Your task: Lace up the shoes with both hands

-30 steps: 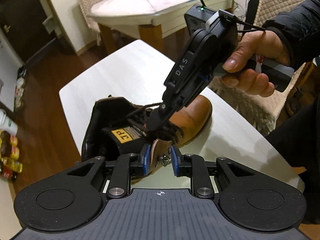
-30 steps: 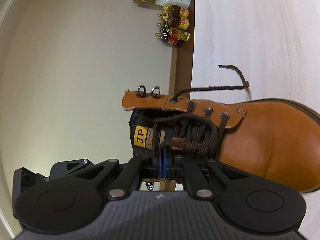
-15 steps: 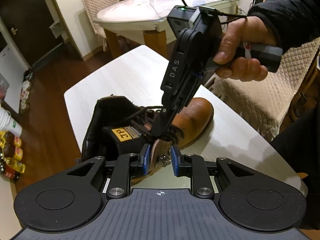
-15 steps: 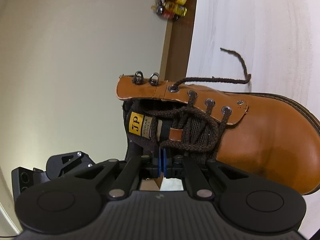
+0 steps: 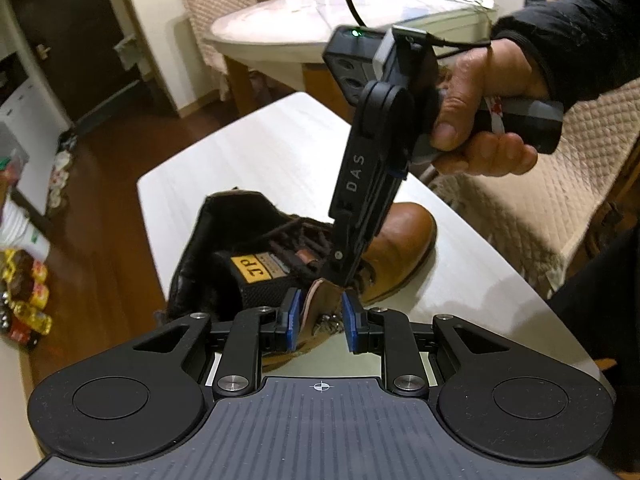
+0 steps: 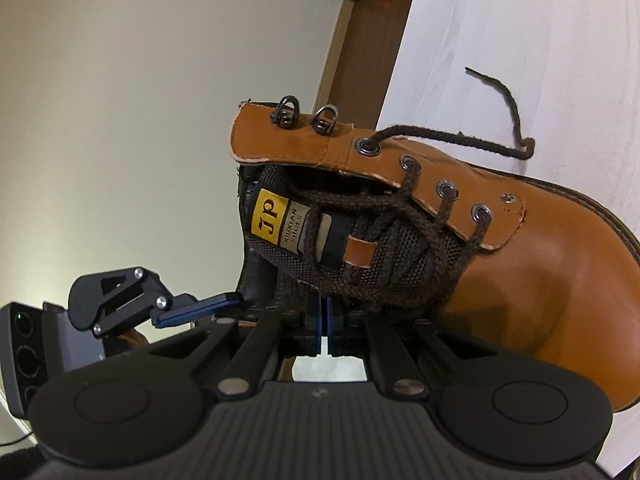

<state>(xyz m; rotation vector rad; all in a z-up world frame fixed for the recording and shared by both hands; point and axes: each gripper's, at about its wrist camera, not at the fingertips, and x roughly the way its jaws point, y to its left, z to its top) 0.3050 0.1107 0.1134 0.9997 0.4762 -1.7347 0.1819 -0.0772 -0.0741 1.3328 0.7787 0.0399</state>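
Note:
A tan leather boot with dark brown laces stands on the white table. My left gripper is open, its blue pads either side of the boot's near eyelet flap. My right gripper points down into the boot's lacing and is shut; what it pinches is hidden. In the right wrist view the boot fills the frame, my right gripper is closed against the crossed laces, a loose lace end lies on the table, and the left gripper sits at lower left.
Another table with cups stands behind, with quilted chairs at right. Bottles stand on the wooden floor at left. The far flap carries two metal hooks above its eyelets.
My right gripper has tilted more upright and drawn back slightly from the laces. The boot looks larger in the right wrist view. The left gripper stays around the flap.

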